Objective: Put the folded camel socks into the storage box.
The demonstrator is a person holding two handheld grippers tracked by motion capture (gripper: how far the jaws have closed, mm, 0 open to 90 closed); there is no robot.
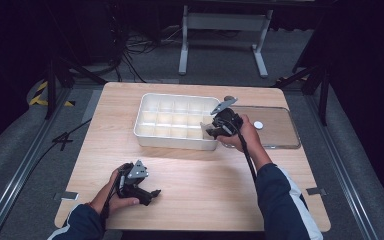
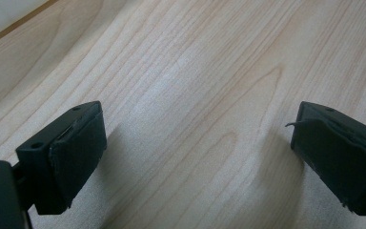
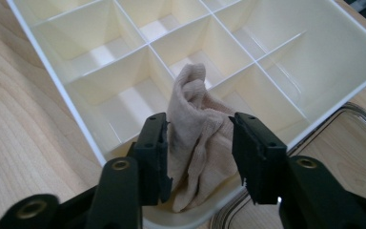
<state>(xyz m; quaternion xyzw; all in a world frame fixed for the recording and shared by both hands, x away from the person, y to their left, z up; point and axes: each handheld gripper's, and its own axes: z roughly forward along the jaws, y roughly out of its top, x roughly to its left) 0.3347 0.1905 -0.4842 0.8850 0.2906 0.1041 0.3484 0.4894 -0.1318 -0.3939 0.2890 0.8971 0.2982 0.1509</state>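
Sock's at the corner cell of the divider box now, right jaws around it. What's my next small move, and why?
Probably ease the right gripper down a little, so the beige sock settles into the corner cell of the white box, then lift away. The sock stands bunched between the jaws, part of it draped over the near rim, and the jaws look loose around it. The left gripper rests open on the table.

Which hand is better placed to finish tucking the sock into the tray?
Right. The right gripper straddles the beige sock at the divided tray; the left gripper rests open on the table.
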